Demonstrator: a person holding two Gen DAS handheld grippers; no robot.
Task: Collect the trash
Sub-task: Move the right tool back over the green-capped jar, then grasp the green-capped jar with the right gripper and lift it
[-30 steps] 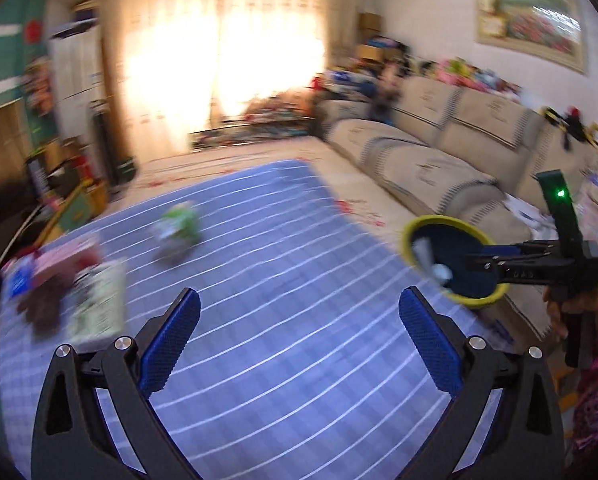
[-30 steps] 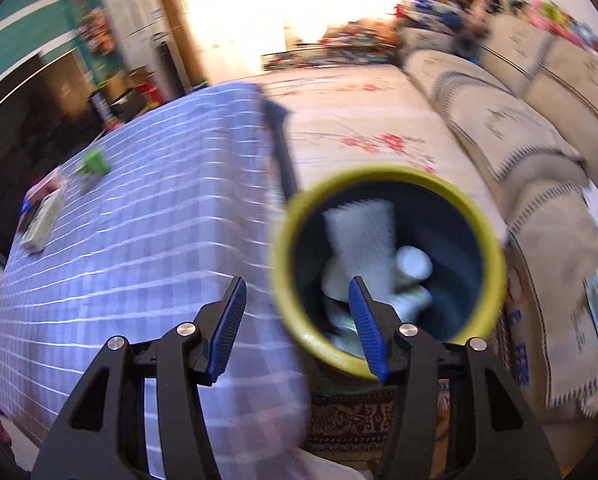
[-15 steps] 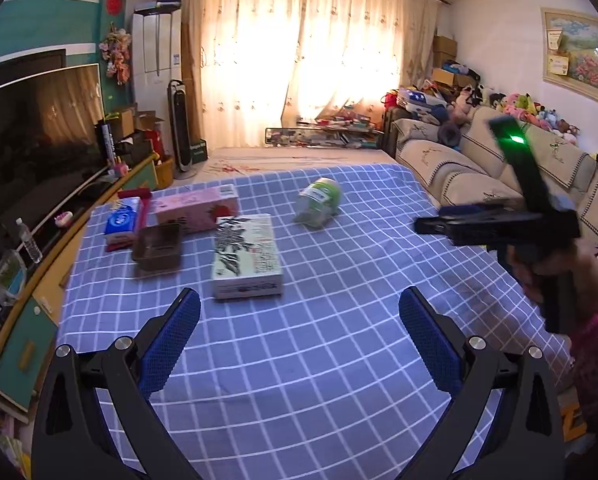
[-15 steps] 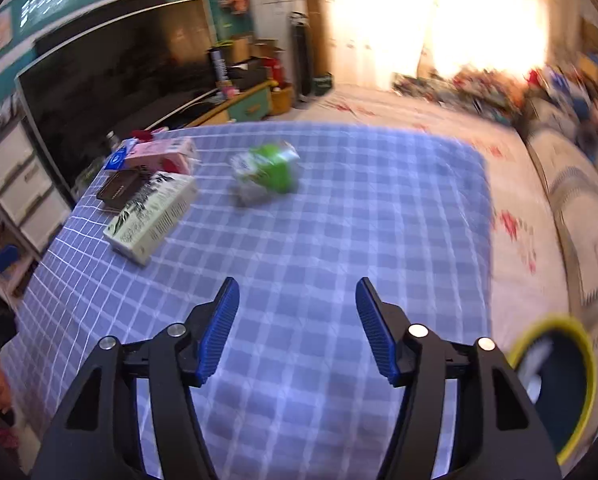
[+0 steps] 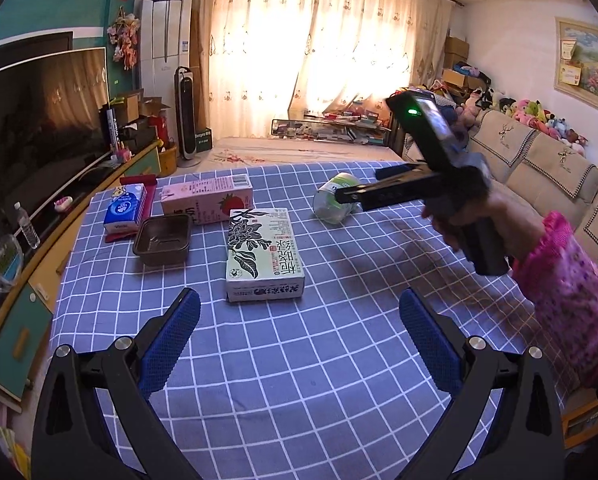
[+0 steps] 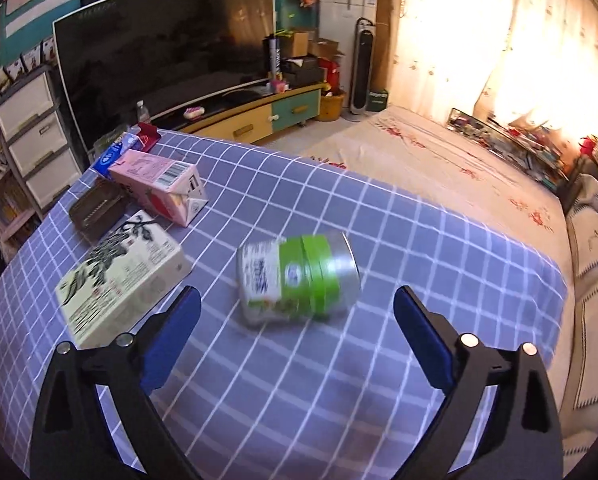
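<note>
**Green-labelled can is the next pick**

Green-and-silver can (image 6: 299, 278) lies on its side on the blue checked table (image 6: 439, 240), ahead of the right gripper (image 6: 297, 320), whose jaws are opening with nothing between them. Step in hand, by my read: approach for the grasp. Next move calls for lowering to straddle the can across its round body, then closing. Left gripper (image 5: 299, 340) apart and empty, near the pale floral box (image 5: 263, 252)

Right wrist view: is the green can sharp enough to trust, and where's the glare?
Right wrist view: green can smeared by motion blur, label unreadable; curtains blown out at upper right. Left wrist view: boxes sharp, the hand holding the right gripper blurred; curtains glare there too, strong fisheye bending at the edges.
</note>
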